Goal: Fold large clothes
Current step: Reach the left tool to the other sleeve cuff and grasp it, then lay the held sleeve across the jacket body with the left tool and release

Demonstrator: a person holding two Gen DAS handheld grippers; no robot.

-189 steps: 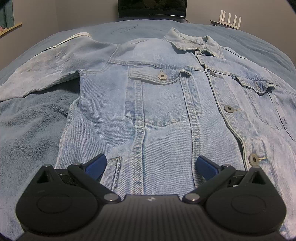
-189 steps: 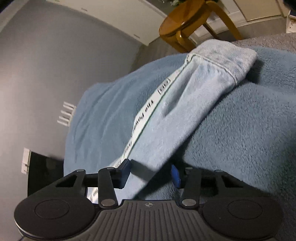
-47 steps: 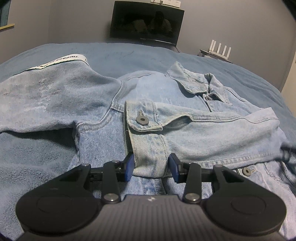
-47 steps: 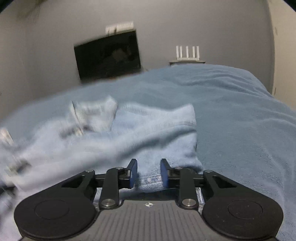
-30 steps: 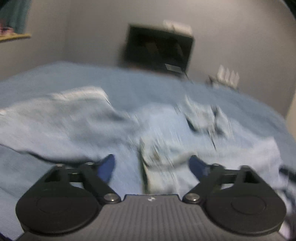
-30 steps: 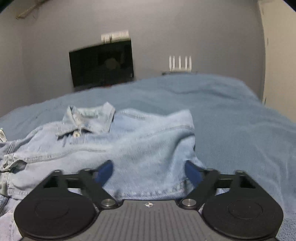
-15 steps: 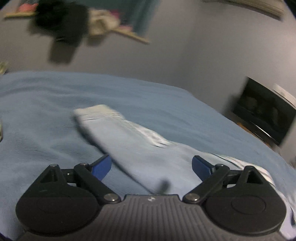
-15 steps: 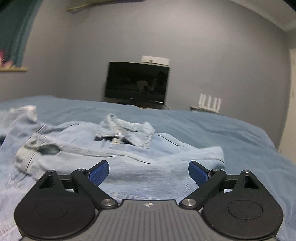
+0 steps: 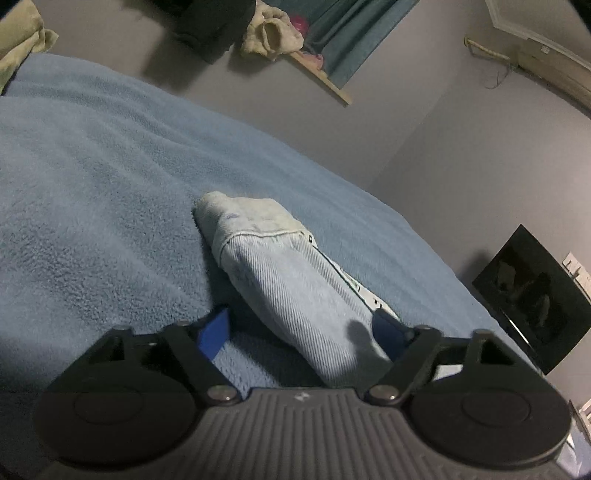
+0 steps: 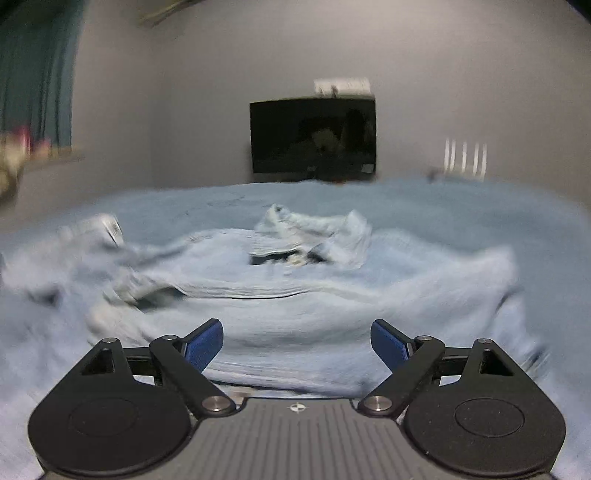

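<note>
A light blue denim jacket lies on a bed with a blue fleece blanket (image 9: 92, 177). In the left wrist view its sleeve (image 9: 288, 280) stretches away from me, cuff at the far end, and my left gripper (image 9: 301, 332) is open with the sleeve lying between its blue fingers. In the blurred right wrist view the jacket body (image 10: 314, 306) lies partly folded, collar (image 10: 310, 236) at the far side. My right gripper (image 10: 297, 345) is open and empty just above the jacket's near edge.
A dark screen (image 10: 314, 134) stands against the grey wall beyond the bed; it also shows in the left wrist view (image 9: 532, 299). A white router (image 10: 465, 155) sits to its right. A shelf with clothes (image 9: 266, 37) and a teal curtain (image 9: 354, 33) hang on the wall.
Both grippers have let go of the jacket and opened. The left gripper has swung left to the outstretched sleeve and closed in on it. The right gripper is still moving over the jacket body.
</note>
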